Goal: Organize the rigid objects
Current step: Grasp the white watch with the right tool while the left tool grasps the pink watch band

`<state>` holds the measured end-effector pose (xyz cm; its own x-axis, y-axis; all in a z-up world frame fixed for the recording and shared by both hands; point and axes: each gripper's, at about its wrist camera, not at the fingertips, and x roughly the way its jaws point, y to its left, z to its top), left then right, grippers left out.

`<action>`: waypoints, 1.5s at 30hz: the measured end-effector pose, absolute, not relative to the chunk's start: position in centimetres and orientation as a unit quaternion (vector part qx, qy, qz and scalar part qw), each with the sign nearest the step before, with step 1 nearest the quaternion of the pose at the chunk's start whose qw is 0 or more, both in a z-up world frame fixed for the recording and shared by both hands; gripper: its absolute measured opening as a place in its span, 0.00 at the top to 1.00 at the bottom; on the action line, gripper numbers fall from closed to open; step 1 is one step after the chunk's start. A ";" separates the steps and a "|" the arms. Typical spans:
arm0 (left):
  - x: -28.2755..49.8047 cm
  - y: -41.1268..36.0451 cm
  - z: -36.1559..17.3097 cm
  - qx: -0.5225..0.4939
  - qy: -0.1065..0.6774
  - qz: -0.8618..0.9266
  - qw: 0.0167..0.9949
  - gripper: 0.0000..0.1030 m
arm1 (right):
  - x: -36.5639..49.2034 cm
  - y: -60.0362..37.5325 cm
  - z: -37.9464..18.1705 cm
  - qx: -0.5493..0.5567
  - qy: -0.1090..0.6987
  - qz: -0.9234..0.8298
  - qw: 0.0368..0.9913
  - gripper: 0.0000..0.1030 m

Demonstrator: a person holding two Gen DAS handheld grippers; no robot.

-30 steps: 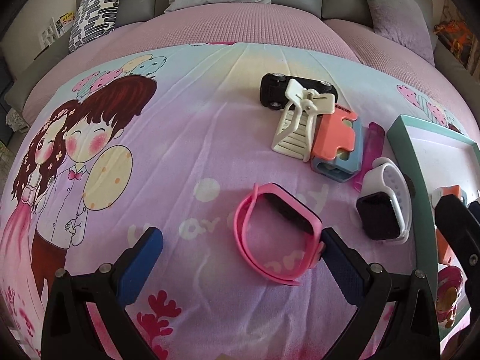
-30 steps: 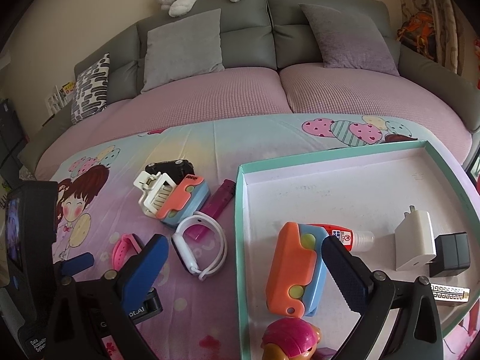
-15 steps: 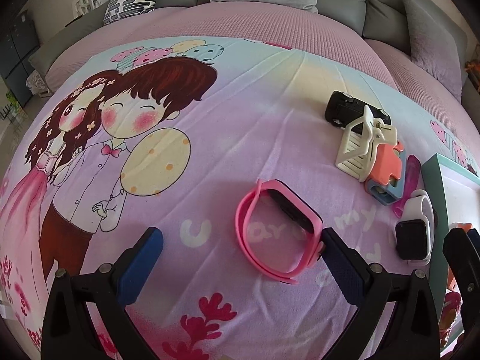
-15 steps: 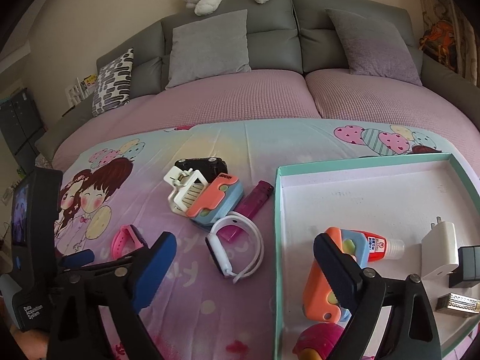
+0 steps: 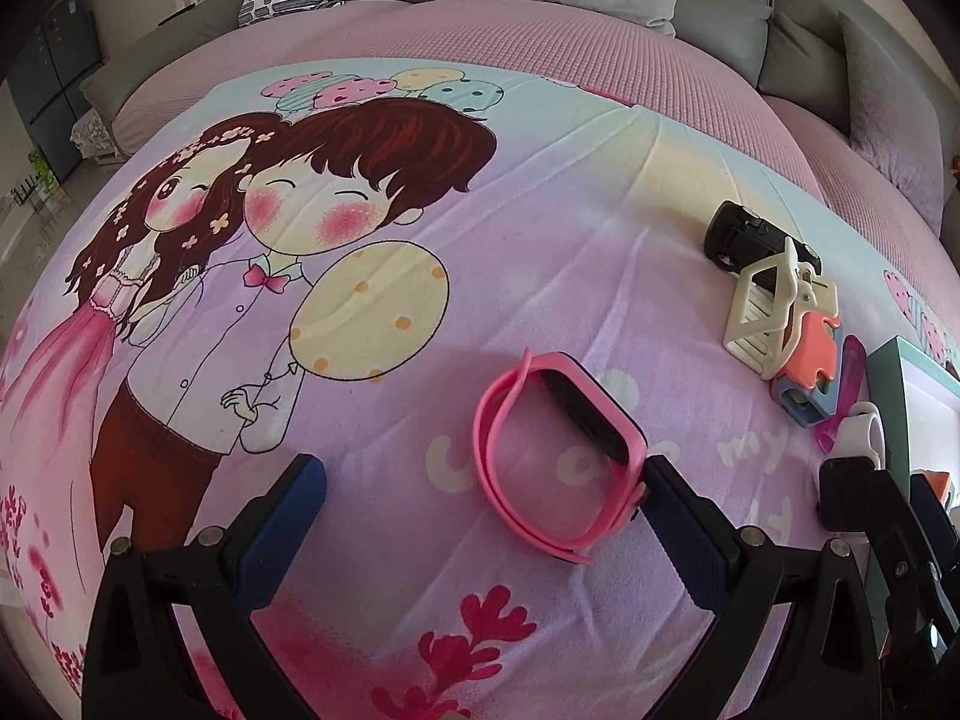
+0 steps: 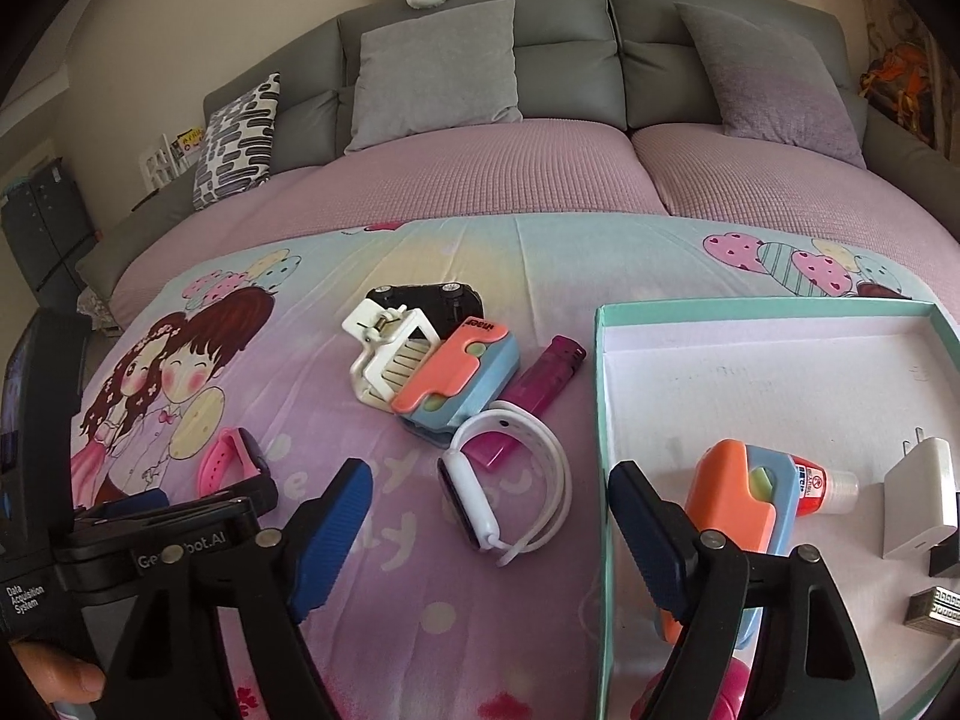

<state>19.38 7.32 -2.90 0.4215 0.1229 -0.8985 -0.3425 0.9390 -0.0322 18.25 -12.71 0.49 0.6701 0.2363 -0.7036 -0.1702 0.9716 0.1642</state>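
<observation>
Jaws of right hand-held gripper [image 6: 489, 513] just narrowed, empty.

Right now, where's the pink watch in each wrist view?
Left wrist: pink watch sits low centre, against the inner face of the left gripper's right-hand finger.
Right wrist: pink watch at lower left, partly hidden behind the left gripper.
Shared landmark: the white hair clip leaning on the black toy car.
</observation>
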 end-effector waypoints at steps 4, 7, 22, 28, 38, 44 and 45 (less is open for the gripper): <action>19.3 7.5 -2.9 -0.111 0.519 0.137 0.836 0.00 | 18.0 -12.4 0.9 0.036 0.382 0.116 0.916 0.21; 19.3 7.7 -3.0 -0.114 0.519 0.136 0.836 0.00 | 18.0 -12.2 1.0 0.029 0.381 0.114 0.917 0.22; 19.3 7.8 -3.1 -0.120 0.520 0.133 0.835 0.00 | 18.3 -11.1 -0.2 0.017 0.399 0.115 0.909 0.30; 19.3 7.8 -3.1 -0.122 0.520 0.133 0.835 0.00 | 18.3 -10.5 -0.4 0.019 0.406 0.133 0.904 0.42; 19.3 7.8 -3.2 -0.120 0.520 0.134 0.835 0.00 | 18.4 -10.4 -0.6 0.048 0.418 0.148 0.895 0.58; 19.4 7.7 -3.3 -0.115 0.521 0.135 0.835 0.00 | 18.9 -11.0 -1.4 0.051 0.426 0.124 0.895 0.67; 19.4 7.7 -3.3 -0.114 0.521 0.136 0.835 0.00 | 18.9 -11.0 -1.4 0.051 0.426 0.124 0.895 0.67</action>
